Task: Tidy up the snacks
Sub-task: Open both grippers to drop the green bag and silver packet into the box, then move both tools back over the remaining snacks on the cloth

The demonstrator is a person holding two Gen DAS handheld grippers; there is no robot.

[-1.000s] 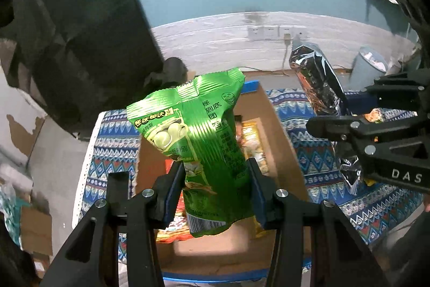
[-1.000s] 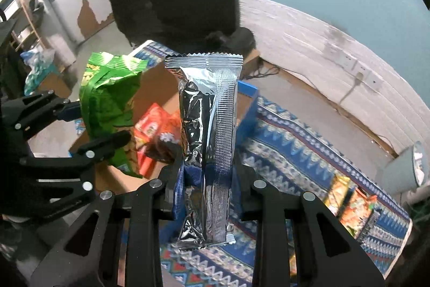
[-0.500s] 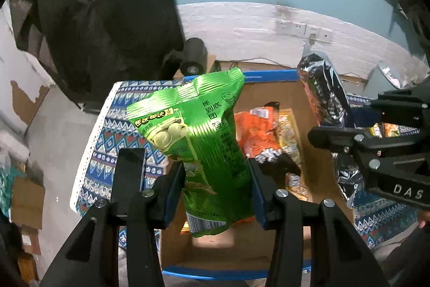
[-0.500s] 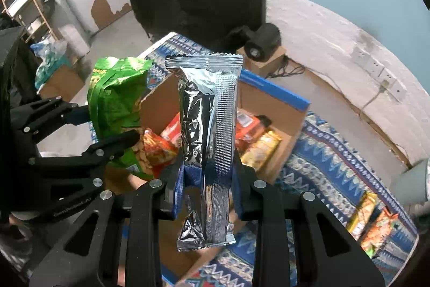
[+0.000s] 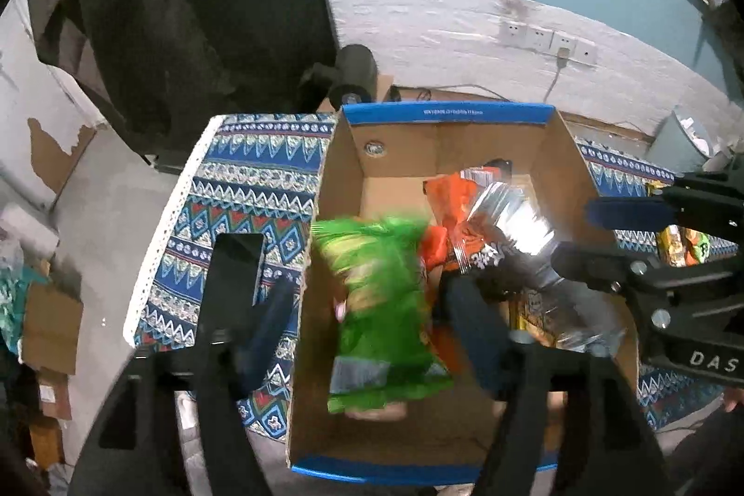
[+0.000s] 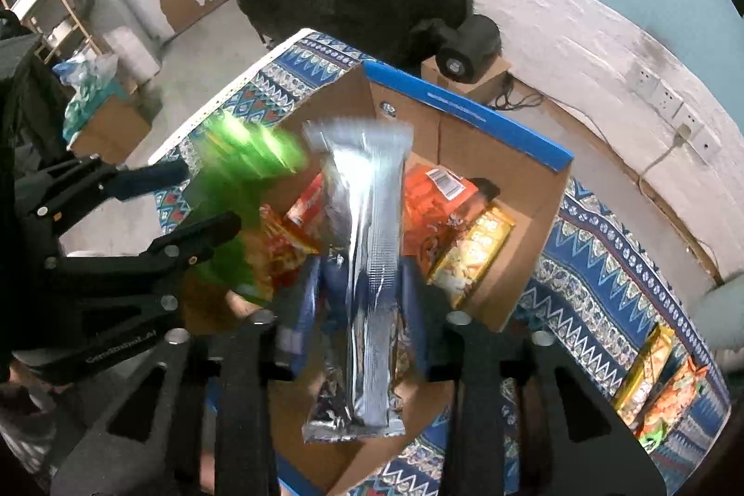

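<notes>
Left hand-held gripper (image 5: 372, 310) and right hand-held gripper (image 6: 362, 287), jaws opening, angled steeply downward.

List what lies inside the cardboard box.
Inside the cardboard box: orange packets, a yellow packet, the green bag and silver packet dropping in. Anything beneath them is hidden.

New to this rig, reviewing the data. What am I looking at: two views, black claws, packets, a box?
No robot: a person holds a two-finger gripper in each hand, with a fisheye camera on each looking along its fingers. One view is from the left gripper, one from the right gripper. Both hang over a cardboard box of snacks on a patterned cloth. Both jaws are opening: the green bag and silver packet sit blurred between them, apparently dropping into the box. More snack packets lie on the cloth.
</notes>
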